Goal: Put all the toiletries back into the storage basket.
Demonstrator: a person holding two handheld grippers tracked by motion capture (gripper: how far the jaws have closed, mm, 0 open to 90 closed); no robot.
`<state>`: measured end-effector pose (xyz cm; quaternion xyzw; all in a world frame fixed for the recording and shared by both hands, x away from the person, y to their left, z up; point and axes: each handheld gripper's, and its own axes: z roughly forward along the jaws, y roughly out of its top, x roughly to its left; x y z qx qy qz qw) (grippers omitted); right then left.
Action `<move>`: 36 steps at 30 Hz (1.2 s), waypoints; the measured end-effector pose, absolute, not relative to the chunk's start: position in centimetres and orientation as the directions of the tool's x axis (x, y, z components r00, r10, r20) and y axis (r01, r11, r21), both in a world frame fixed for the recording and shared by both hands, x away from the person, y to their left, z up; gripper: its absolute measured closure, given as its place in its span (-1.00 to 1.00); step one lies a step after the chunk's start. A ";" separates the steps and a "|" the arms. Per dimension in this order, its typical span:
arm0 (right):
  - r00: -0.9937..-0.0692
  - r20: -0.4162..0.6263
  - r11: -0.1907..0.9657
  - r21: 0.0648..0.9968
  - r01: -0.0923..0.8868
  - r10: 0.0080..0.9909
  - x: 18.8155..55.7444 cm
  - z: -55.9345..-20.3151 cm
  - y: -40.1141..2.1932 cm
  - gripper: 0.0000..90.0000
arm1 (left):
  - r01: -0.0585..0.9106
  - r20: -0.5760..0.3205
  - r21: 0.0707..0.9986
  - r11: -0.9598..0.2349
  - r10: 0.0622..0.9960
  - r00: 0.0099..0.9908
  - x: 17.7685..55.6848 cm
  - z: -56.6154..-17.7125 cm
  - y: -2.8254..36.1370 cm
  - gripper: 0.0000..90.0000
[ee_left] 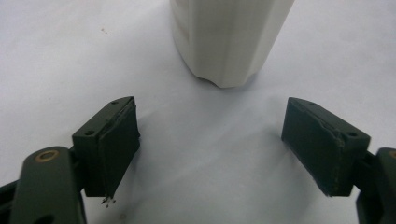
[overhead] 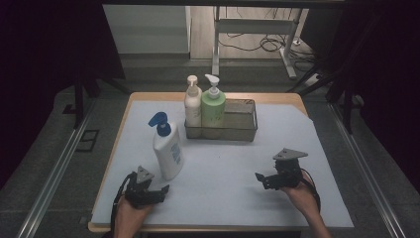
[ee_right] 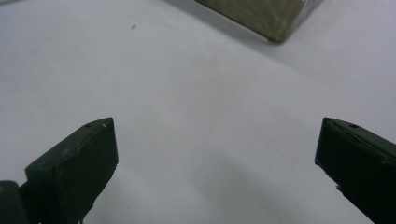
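Although two pump bottles already stand in the wire basket [overhead: 246, 130] at the far middle of the table [overhead: 297, 148], namely the cream bottle [overhead: 192, 105] at its left end and the green bottle [overhead: 213, 108] touching it on the right, the white bottle with the blue pump [overhead: 166, 148] remains outside it, upright on the white cover just in front of the basket's left corner. By this layout the work appears roughly two thirds complete: one bottle is left to be seated, and the right portion of the basket is free to receive it. The left gripper [overhead: 161, 191] lies low at the near left edge, its jaws spread and holding nothing; in the left gripper view the bottle's base [ee_left: 229, 42] stands ahead of the pads, near but apart from them. The right gripper [overhead: 258, 178] rests near the front right, well apart from every bottle, its jaws likewise spread and unloaded, with a basket corner [ee_right: 271, 18] visible farther off in the right gripper view. No grasp on the remaining bottle is yet established; approach, closure and transfer remain outstanding.
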<state>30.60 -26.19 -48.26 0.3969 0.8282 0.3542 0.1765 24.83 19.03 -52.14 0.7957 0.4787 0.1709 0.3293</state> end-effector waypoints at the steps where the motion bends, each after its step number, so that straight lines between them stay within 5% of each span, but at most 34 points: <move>1: -0.621 -0.005 0.429 0.728 0.535 0.784 30.5 -48.5 -26.3 -1.00 | 0.649 -0.042 0.687 -0.327 0.874 0.485 24.8 -52.1 19.1 -0.55; 15: -0.612 0.006 0.442 0.686 0.578 0.791 30.0 -51.6 -27.2 -1.00 | 0.652 -0.044 0.690 -0.315 0.880 0.473 24.5 -51.3 20.7 -0.32; 36: -0.610 -0.001 0.444 0.686 0.576 0.792 29.9 -52.2 -27.3 -1.00 | 0.670 -0.072 0.680 -0.298 0.882 0.466 27.7 -51.2 21.5 0.35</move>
